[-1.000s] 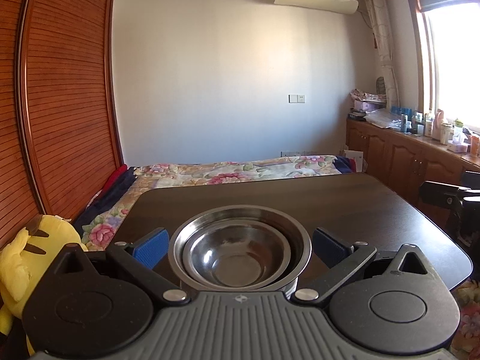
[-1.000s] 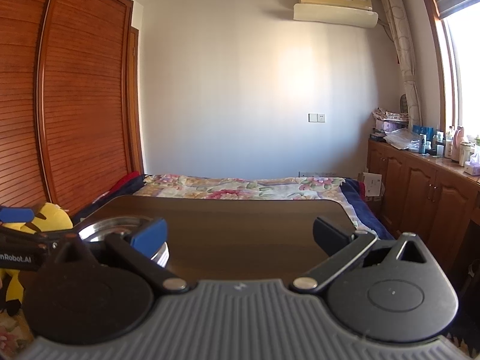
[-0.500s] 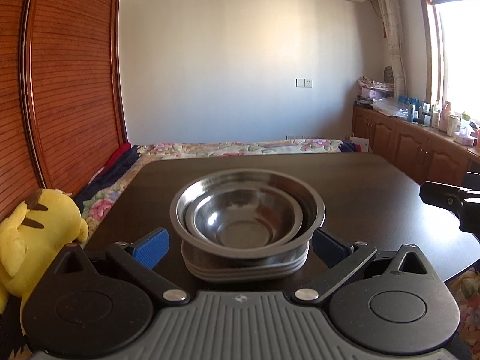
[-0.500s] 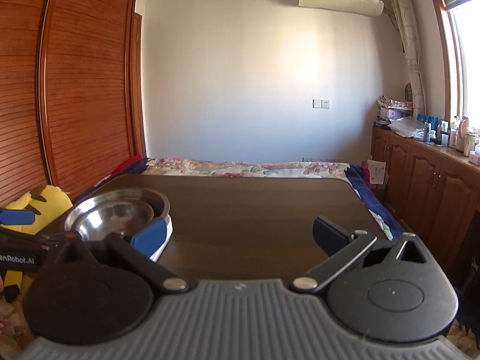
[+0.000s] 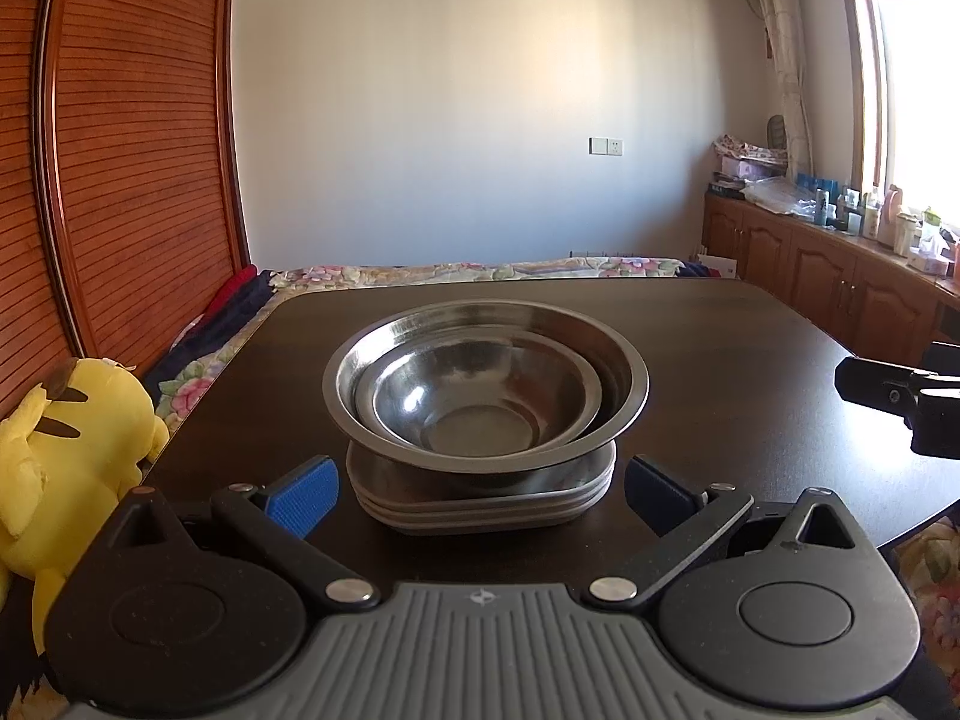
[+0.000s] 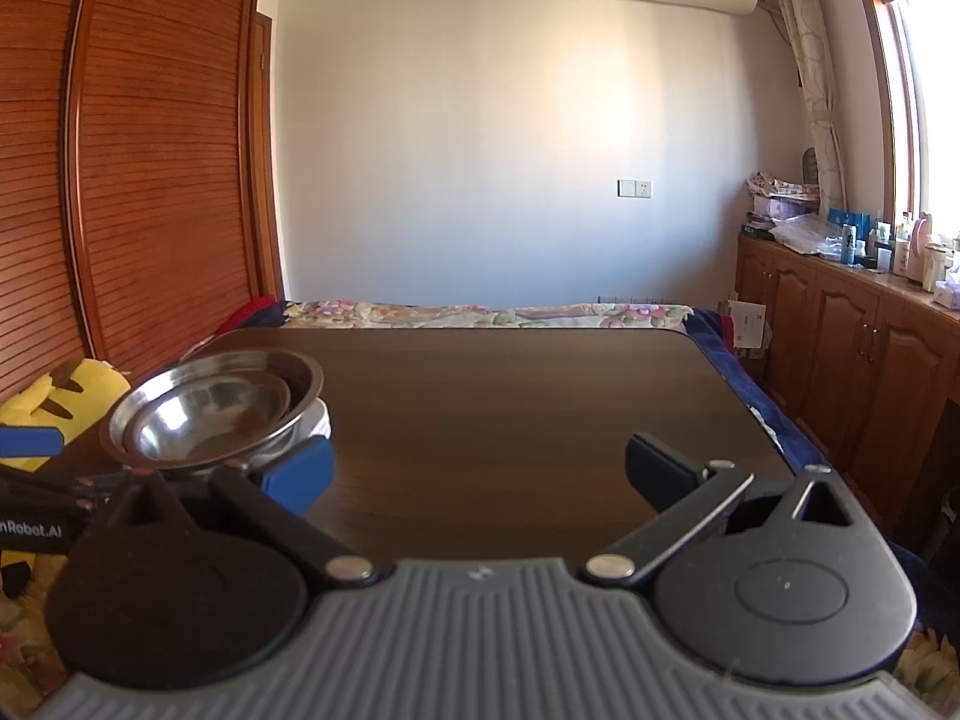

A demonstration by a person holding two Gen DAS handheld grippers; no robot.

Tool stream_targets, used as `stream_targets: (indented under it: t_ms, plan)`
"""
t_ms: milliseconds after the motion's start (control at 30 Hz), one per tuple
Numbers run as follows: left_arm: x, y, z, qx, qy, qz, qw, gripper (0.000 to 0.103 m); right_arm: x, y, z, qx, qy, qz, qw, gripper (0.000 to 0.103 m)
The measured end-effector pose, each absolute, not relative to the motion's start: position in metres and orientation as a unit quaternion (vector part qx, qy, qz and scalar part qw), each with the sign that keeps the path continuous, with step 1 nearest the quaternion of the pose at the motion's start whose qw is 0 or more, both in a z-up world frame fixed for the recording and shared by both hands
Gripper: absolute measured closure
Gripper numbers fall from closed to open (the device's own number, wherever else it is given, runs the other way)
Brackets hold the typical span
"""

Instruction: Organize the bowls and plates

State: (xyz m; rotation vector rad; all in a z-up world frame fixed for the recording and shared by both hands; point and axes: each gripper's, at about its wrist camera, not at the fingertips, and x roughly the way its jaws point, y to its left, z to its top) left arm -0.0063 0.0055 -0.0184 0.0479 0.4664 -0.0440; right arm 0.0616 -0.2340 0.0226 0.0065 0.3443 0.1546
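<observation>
- The wardrobe (image 5: pixel 120 150) fills the left side; a bed (image 5: pixel 468 271) lies behind the dark table (image 5: pixel 750 360).
- On the table near its left edge sits a stack of plates (image 5: pixel 486 507), with a large bowl (image 5: pixel 624 378) on top and a small bowl (image 5: pixel 480 402) nested inside.
- A yellow plush toy (image 5: pixel 66 438) sits left of the table (off it).
- The left gripper (image 5: pixel 480 489) has jaws spread, flanking the stack without touching it; the right gripper (image 6: pixel 480 468) has jaws spread over bare table.

bright daylight from blown-out window (image 5: pixel 918 120) at right, warm wall glow, sharp focus, fisheye-bent edges
</observation>
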Motion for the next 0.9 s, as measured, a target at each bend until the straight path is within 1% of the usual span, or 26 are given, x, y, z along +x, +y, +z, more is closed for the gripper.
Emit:
stream_targets:
  t_ms: [900]
  plan:
    - [-0.0056, 0.0050, -0.0178, 0.024, 0.229, -0.021, 0.973, 0.000, 0.0643, -0.2345, 0.0222, 0.008, 0.174, 0.077, 0.982, 0.000]
